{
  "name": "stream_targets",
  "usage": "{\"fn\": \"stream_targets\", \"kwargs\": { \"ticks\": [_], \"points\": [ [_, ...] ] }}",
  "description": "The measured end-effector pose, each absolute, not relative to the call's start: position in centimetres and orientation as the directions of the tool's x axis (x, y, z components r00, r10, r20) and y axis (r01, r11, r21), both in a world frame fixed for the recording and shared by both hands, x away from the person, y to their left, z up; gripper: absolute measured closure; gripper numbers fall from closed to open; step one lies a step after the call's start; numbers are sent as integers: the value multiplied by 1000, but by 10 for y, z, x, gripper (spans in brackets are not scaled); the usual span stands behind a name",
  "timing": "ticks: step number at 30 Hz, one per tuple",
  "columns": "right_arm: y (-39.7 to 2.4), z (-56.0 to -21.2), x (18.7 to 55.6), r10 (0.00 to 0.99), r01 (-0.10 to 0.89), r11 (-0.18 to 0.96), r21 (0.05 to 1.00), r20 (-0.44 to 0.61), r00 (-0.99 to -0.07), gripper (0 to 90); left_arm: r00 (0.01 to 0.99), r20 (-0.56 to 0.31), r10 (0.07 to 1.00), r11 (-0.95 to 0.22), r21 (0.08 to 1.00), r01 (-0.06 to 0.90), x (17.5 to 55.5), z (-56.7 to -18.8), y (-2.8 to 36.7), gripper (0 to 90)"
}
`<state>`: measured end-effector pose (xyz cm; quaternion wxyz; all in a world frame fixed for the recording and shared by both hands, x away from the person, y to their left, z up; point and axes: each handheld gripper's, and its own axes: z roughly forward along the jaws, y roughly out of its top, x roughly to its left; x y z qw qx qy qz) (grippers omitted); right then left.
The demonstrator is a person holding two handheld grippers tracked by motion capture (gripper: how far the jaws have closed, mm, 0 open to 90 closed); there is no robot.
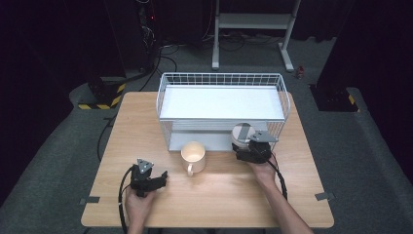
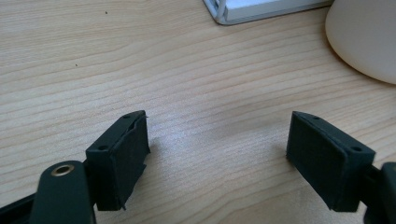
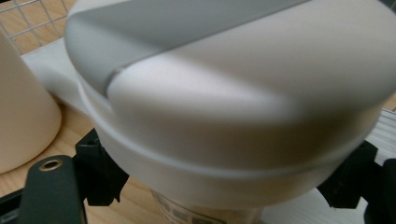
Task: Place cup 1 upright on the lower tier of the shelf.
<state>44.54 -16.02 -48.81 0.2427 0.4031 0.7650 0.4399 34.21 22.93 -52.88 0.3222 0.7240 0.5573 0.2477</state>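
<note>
A white-lidded steel tumbler [image 1: 241, 132] with a grey flap on its lid stands at the front right of the wire rack's lower shelf. My right gripper [image 1: 244, 143] is shut on it from the front. In the right gripper view the tumbler's lid [image 3: 224, 93] bulges between the two jaws, which sit at either side just under its rim. A cream mug [image 1: 193, 154] stands on the table in front of the rack, handle toward the person. My left gripper [image 1: 162, 176] rests low at the front left, open, with bare wood between its jaws [image 2: 217, 140].
The white wire rack [image 1: 219, 75] with two white shelves takes up the back middle of the wooden table [image 1: 292, 195]. The mug [image 2: 369, 37] and the rack's corner [image 2: 261, 9] lie ahead of my left gripper. The mug [image 3: 23, 102] stands just left of the tumbler.
</note>
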Motion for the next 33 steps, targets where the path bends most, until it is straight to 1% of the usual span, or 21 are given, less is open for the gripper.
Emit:
{"fn": "stream_targets", "kwargs": {
  "ticks": [18,33],
  "points": [
    [-158,-490,461,839,412,268,871,-1,-544,185,256,-1,967,-171,742,649,342,-529,230,216],
    [-160,-489,461,841,444,255,859,30,-540,161,256,-2,967,-171,742,649,342,-529,230,216]
  ]
}}
